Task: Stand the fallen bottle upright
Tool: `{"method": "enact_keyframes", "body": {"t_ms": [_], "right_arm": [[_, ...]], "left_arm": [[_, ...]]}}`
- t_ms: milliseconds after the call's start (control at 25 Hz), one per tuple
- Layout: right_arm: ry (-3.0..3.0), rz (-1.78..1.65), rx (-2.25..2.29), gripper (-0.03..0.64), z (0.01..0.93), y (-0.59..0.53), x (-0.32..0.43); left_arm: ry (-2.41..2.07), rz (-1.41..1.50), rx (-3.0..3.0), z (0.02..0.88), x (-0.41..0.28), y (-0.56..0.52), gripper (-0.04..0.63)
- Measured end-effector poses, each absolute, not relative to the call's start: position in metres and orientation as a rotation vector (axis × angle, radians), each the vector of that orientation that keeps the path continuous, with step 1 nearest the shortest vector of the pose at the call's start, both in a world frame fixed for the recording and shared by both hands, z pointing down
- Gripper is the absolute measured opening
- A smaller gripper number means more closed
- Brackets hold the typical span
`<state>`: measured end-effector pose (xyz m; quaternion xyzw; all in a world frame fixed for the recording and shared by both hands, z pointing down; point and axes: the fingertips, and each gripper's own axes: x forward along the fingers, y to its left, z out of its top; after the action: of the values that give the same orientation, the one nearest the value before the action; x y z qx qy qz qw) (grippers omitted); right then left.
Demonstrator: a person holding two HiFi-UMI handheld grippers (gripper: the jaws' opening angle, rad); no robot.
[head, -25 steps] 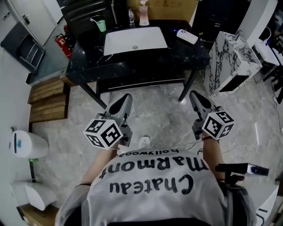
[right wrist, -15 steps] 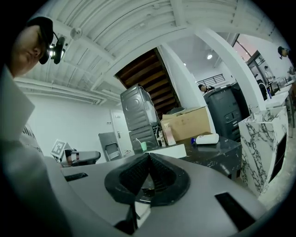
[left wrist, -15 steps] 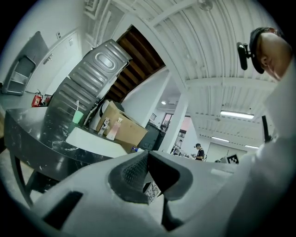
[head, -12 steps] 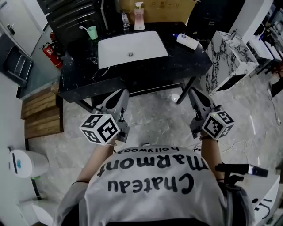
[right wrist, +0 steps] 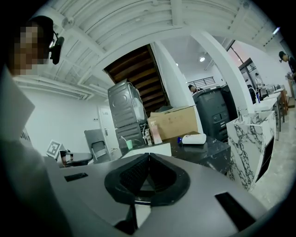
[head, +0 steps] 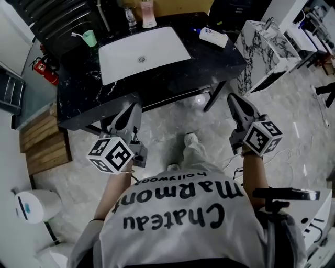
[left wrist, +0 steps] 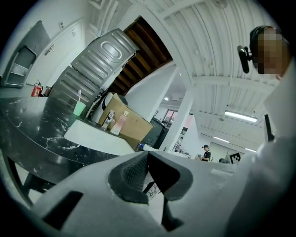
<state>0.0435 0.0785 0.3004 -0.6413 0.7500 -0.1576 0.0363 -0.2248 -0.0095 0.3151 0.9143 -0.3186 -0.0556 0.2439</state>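
The fallen bottle [head: 212, 37] is white with a blue cap and lies on its side at the right end of the black marble table [head: 84, 97]. In the right gripper view the bottle [right wrist: 194, 138] lies well ahead of the jaws. My left gripper [head: 134, 107] hovers at the table's front edge, left of centre, shut and empty. My right gripper [head: 232, 98] is level with the table's front right corner, also shut with nothing in it. Both are far short of the bottle. Each gripper view shows the pads pressed together: left gripper [left wrist: 147, 153], right gripper [right wrist: 148, 155].
A white sink [head: 142, 46] is set in the table. Behind it stand a pink pump bottle [head: 148, 14] and a green cup [head: 89, 37]. A marble-patterned cabinet [head: 264, 47] stands to the right, wooden pallets [head: 44, 141] and a fire extinguisher [head: 41, 70] to the left.
The person has stepped toward the table, one foot now forward. Both grippers have come nearer the table's front edge, still shut.
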Motion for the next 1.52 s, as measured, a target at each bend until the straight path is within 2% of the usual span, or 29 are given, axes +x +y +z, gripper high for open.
{"method": "enact_keyframes", "body": {"t_ms": [200, 680, 1040, 1520], "right_arm": [[2.329, -0.507, -1.982, 0.012, 0.310, 0.045, 0.060], [2.475, -0.463, -1.857, 0.014, 0.295, -0.112, 0.136], [2.779, -0.298, -1.801, 0.014, 0.280, -0.234, 0.202], [3.322, -0.490, -1.404, 0.014, 0.331, -0.343, 0.194]], "left_arm": [[-0.919, -0.131, 2.493, 0.315, -0.219, -0.033, 0.014], [-1.118, -0.168, 2.460, 0.297, -0.166, -0.144, 0.014], [-1.341, -0.163, 2.376, 0.302, -0.163, -0.196, 0.014], [-1.566, -0.111, 2.145, 0.333, -0.192, -0.214, 0.014]]}}
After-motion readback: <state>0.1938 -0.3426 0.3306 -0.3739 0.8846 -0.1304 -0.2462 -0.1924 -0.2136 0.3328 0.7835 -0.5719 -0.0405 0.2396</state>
